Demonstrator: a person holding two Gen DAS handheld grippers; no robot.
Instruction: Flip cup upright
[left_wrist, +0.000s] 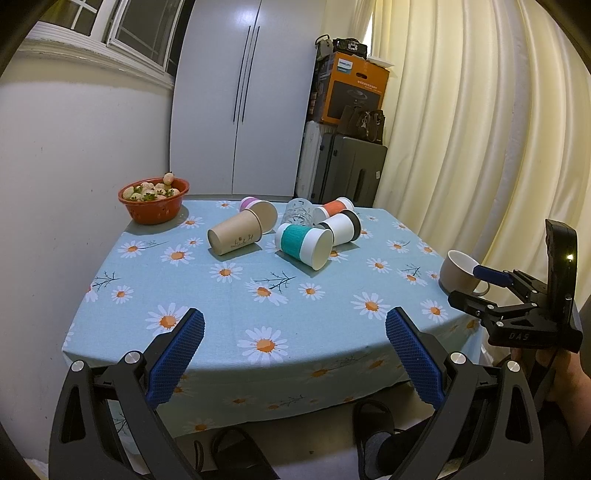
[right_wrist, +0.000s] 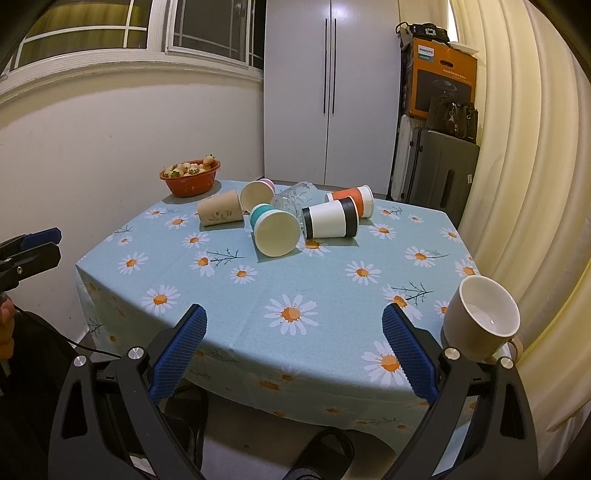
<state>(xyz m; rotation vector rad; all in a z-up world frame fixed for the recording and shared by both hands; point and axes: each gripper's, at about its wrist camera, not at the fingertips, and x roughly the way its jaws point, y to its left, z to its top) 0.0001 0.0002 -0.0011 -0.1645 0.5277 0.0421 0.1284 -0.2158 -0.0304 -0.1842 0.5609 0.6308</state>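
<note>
Left-wrist view: left gripper (left_wrist: 294, 345) w/ jaws wide, nothing between its blue pads (left_wrist: 176, 363), held at the near edge of the daisy tablecloth (left_wrist: 229, 295); toppled cups lie well ahead of it, none touched. Nearest ahead, slightly right of centre, is the teal-sleeved cup (left_wrist: 304, 242), on its side, mouth toward the camera; left of it the kraft paper cup (left_wrist: 236, 234), behind that a pink-sleeved cup (left_wrist: 255, 206); further ahead-right a clear glass (left_wrist: 297, 212), black-banded cup (left_wrist: 341, 227) and orange-sleeved cup (left_wrist: 334, 207), packed close, some apparently touching. Red colander of strawberries (left_wrist: 153, 201) sits far ahead-left. Right gripper (left_wrist: 491, 275) appears at the right margin beside a beige mug (left_wrist: 460, 271) that already stands upright. Right-wrist view: right gripper (right_wrist: 293, 345) likewise spread wide and empty, mug (right_wrist: 480, 317) just outside its right finger, cluster well ahead; left gripper (right_wrist: 29, 243) shows only as a tip at the left edge. Judged stage: approach, no cup picked yet. Risks: (1) cups on their sides roll, so a pad nudging one before closing may send it off toward the table edge; (2) tight cluster, so reaching for a rear cup may knock neighbours, esp. the glass; (3) thin paper walls may crush under a hard squeeze; (4) swinging the right gripper out may clip the mug, which stands near the table's edge.
</note>
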